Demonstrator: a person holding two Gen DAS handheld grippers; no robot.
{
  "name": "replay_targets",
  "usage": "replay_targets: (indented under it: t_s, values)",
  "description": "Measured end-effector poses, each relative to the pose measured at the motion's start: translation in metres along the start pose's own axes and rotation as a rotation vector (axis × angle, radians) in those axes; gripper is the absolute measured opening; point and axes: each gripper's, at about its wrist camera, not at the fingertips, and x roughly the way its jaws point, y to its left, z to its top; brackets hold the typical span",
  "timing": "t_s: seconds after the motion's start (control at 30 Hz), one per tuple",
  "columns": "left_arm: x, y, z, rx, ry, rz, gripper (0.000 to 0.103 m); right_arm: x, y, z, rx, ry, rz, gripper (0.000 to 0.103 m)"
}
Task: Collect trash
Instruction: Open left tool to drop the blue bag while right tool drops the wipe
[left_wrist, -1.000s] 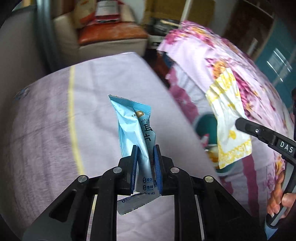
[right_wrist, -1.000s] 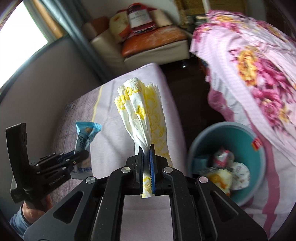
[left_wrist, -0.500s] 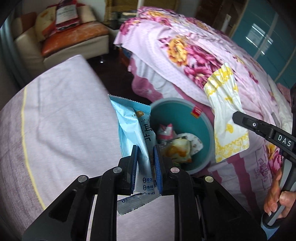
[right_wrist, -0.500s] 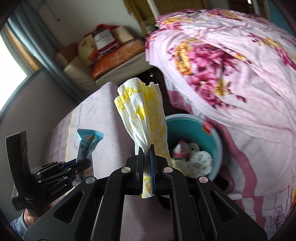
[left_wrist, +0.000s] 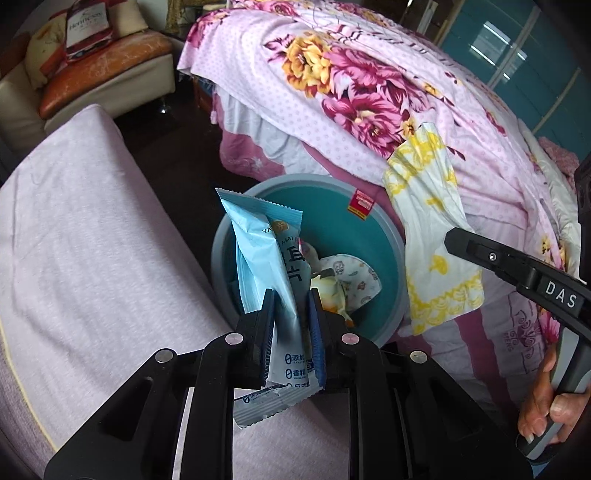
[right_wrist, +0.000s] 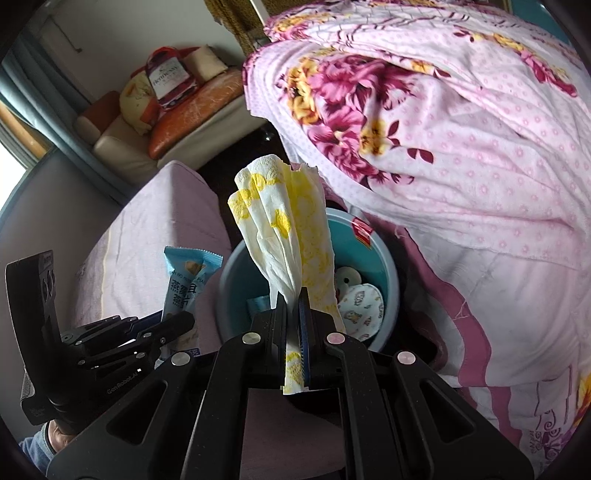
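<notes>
Left gripper (left_wrist: 290, 314): its jaws have just been opening a little; the blue wrapper (left_wrist: 266, 258) stands between the pads, which look to have gaps beside it, so the hold seems slack or gone.
Right gripper (right_wrist: 293, 306): clamped narrow on the yellow-printed napkin (right_wrist: 284, 229), which stands up out of the jaws in a loose fan.
Bin (left_wrist: 369, 221): teal, on the floor between the mattress (left_wrist: 92, 240) and the bed with the floral quilt (left_wrist: 351, 85); it already has scraps in it.
Wrapper position: its top leans over the bin's near rim, but its lower end hangs over the mattress edge in the left wrist view.
Risk, wrapper: judged the likeliest miss. If it slips free from here it may tip back onto the mattress or slide down the gap beside the bin, since only its upper half is over the opening.
Risk, napkin: light and wide; let go from above, it could drift and catch on the rim or the quilt hanging just beside the bin.
Risk, crowding: both grippers point down at the same small opening and are near each other; a bump could knock either piece off course.
Safer move: bring each gripper fully over the bin's middle before letting go.
</notes>
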Motion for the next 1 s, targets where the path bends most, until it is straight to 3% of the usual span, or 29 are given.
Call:
replay_targets:
  t_s: [0.07,0.2,0.23,0.47,0.8,0.87,0.9,0.93,0.97,1.0]
  values:
    - [0.005,0.000,0.003,-0.003,0.005,-0.001,0.030,0.004,-0.003,0.001,0.003,0.009,-0.007,0.006]
    - [0.009,0.003,0.006,-0.009,-0.004,0.015,0.078,0.011,-0.004,0.005,0.005,0.018,-0.017,0.006]
    - [0.008,0.004,0.006,-0.011,-0.015,0.025,0.083,0.013,-0.004,0.005,0.004,0.023,-0.021,0.006]
    - [0.005,0.016,0.005,-0.024,-0.003,0.055,0.091,0.026,0.005,0.010,-0.008,0.047,-0.030,0.006]
    - [-0.005,0.036,-0.008,-0.069,0.003,0.060,0.093,0.038,0.020,0.010,-0.024,0.074,-0.050,0.010]
    - [-0.008,0.038,-0.010,-0.076,-0.001,0.060,0.093,0.040,0.023,0.010,-0.023,0.082,-0.050,0.015]
    - [-0.010,0.040,-0.012,-0.080,-0.002,0.060,0.093,0.040,0.025,0.009,-0.024,0.084,-0.051,0.027]
    - [-0.011,0.041,-0.013,-0.082,-0.002,0.060,0.093,0.040,0.025,0.009,-0.024,0.083,-0.052,0.049]
    - [-0.013,0.041,-0.014,-0.086,-0.003,0.061,0.093,0.038,0.028,0.008,-0.029,0.073,-0.057,0.059]
    - [-0.016,0.043,-0.016,-0.090,-0.006,0.062,0.093,0.038,0.030,0.007,-0.035,0.069,-0.063,0.061]
